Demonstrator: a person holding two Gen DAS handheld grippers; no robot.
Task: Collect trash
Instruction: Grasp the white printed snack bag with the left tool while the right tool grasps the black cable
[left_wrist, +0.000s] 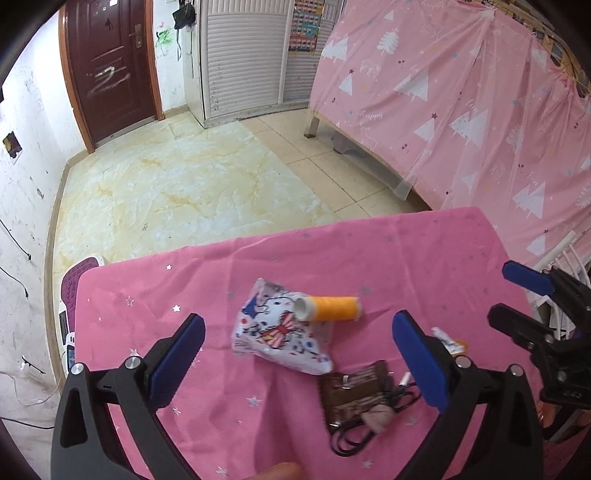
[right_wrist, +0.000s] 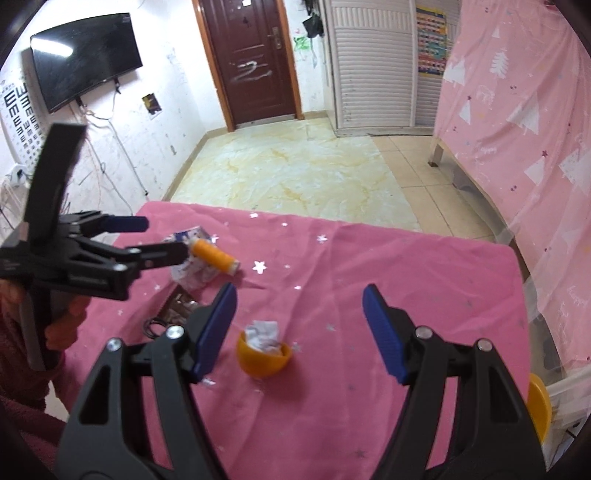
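Note:
On the pink starred tablecloth (left_wrist: 369, 258) lies a white printed snack wrapper (left_wrist: 280, 332) with an orange thread spool (left_wrist: 330, 308) resting on its edge. My left gripper (left_wrist: 299, 350) is open and empty, its jaws either side of the wrapper and above it. A brown wrapper (left_wrist: 354, 391) and a black cable (left_wrist: 354, 435) lie nearer. In the right wrist view, my right gripper (right_wrist: 299, 325) is open above an orange half-shell (right_wrist: 264, 358) holding crumpled paper (right_wrist: 264, 336). The left gripper (right_wrist: 162, 240) shows there too, over the wrapper (right_wrist: 192, 273) and spool (right_wrist: 214, 256).
The table's far edge (right_wrist: 332, 221) drops to a marbled floor (right_wrist: 295, 166). A pink curtain (left_wrist: 480, 110) hangs at the right. A yellow container (right_wrist: 539, 410) sits past the table's right edge. A purple-white object (left_wrist: 74, 295) stands at the table's left.

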